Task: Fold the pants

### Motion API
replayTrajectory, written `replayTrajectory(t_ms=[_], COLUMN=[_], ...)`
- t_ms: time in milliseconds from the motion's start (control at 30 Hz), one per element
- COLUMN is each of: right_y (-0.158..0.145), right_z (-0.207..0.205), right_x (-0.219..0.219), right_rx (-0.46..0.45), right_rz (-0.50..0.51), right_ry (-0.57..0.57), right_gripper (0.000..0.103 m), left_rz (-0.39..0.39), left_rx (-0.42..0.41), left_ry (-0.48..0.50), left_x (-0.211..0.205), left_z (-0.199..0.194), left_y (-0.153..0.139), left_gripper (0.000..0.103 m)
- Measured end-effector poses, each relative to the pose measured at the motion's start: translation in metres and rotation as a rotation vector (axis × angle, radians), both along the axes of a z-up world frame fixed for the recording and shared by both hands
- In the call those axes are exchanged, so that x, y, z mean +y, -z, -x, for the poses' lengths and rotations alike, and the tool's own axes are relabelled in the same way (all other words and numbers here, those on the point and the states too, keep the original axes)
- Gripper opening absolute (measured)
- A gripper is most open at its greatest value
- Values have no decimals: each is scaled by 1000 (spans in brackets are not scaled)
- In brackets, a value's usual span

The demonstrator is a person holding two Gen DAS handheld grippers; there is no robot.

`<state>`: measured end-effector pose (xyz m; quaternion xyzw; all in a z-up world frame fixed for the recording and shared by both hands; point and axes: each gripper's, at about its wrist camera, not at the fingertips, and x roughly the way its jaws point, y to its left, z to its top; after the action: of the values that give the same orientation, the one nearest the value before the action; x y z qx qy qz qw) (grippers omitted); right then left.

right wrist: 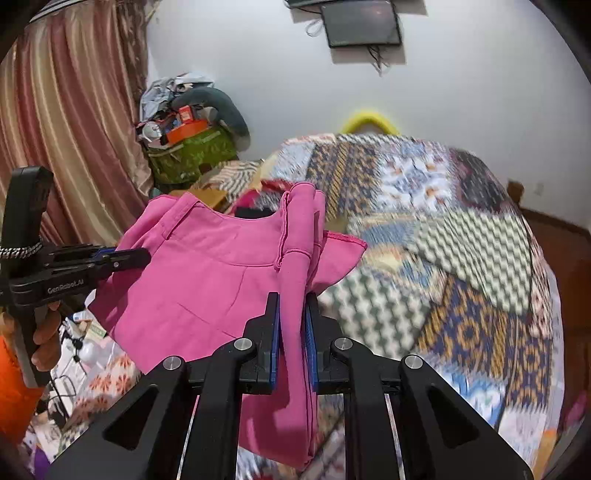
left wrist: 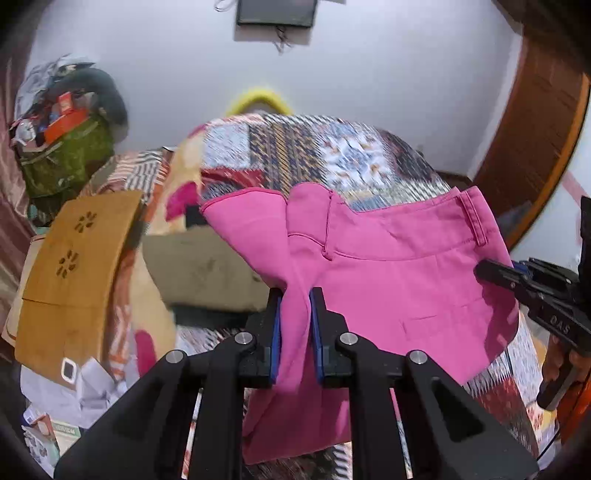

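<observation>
Pink pants (left wrist: 399, 266) clamped by left gripper (left wrist: 295, 295) and right gripper (right wrist: 291, 299), above patchwork bedspread (right wrist: 443, 258), cardboard box (left wrist: 74, 266) beside

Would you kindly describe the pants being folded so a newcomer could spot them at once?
Find the bed with the patchwork quilt. Above it hang the pink pants, pinched between the left gripper and right gripper. They are the only plain, solid pink fabric among patterned bedding.

Patchwork bedspread (right wrist: 461, 258) centre-right, striped curtain (right wrist: 66, 129) upper left, dark wall screen (right wrist: 364, 24) top, green bag (right wrist: 192, 155) piled with clutter, cardboard box (left wrist: 74, 266) left.
</observation>
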<state>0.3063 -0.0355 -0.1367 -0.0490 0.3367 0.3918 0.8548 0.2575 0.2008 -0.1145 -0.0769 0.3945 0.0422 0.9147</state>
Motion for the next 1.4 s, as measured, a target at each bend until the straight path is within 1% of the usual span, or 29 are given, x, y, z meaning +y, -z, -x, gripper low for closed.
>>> replayTrajectory(t_ms=[167, 233, 333, 400, 500, 633, 667, 700, 767, 800, 833, 867, 900, 967, 1033, 1100, 1167, 1200, 1267, 1333, 1400], right_y=[-4, -3, 3, 10, 26, 53, 60, 68, 87, 94, 102, 108, 111, 113, 113, 109, 102, 100, 86, 71, 53], right_z=[-28, -37, -57, -68, -86, -107, -111, -114, -122, -124, -127, -128, -129, -127, -127, -123, -114, -114, -100, -88, -72], right_x=[38, 49, 73, 85, 104, 128, 133, 137, 146, 147, 148, 146, 142, 134, 125, 114, 104, 102, 93, 89, 83], right_rx=[-33, -37, -44, -42, -30, -11, -7, -5, 5, 15, 27, 32, 34, 38, 51, 64, 78, 79, 54, 22, -14], right_rz=[8, 14, 33, 40, 64, 101, 111, 119, 174, 196, 223, 237, 239, 234, 230, 226, 221, 209, 179, 164, 134], right_ry=[-18, -25, -32, -34, -35, -34, -37, -43, -48, -50, -49, -43, -36, -19, 1, 23, 39, 37, 33, 30, 20], right_gripper=[11, 11, 11, 11, 11, 11, 11, 11, 12, 12, 13, 16, 17, 19, 20, 24, 36, 37, 40, 40, 40], left_rz=[-38, -29, -17, -19, -45, -66, -60, -38, 5, 9, 5, -11, -24, -43, -40, -41, -66, -77, -92, -91, -91], left_rx=[-34, -33, -17, 0, 32, 79, 100, 125, 173, 200, 212, 212, 206, 194, 200, 213, 218, 222, 214, 187, 146], left_ry=[-47, -62, -88, -104, -135, -172, -179, -187, -191, -197, -202, -204, -204, -206, -207, -214, -217, -220, -220, -210, -194], left_x=[32, 44, 64, 76, 88, 104, 108, 114, 123, 126, 126, 126, 126, 128, 130, 133, 132, 131, 127, 120, 109], left_z=[-29, -41, -65, -84, -108, -137, -144, -151, -162, -165, -165, -164, -161, -153, -145, -134, -122, -116, -102, -88, -71], left_y=[0, 5, 20, 35, 58, 94, 106, 116, 138, 150, 157, 162, 164, 165, 165, 164, 158, 155, 141, 123, 97], left_gripper=[13, 13, 13, 13, 12, 13, 13, 13, 13, 14, 16, 20, 26, 32, 36, 44, 44, 44, 44, 44, 44])
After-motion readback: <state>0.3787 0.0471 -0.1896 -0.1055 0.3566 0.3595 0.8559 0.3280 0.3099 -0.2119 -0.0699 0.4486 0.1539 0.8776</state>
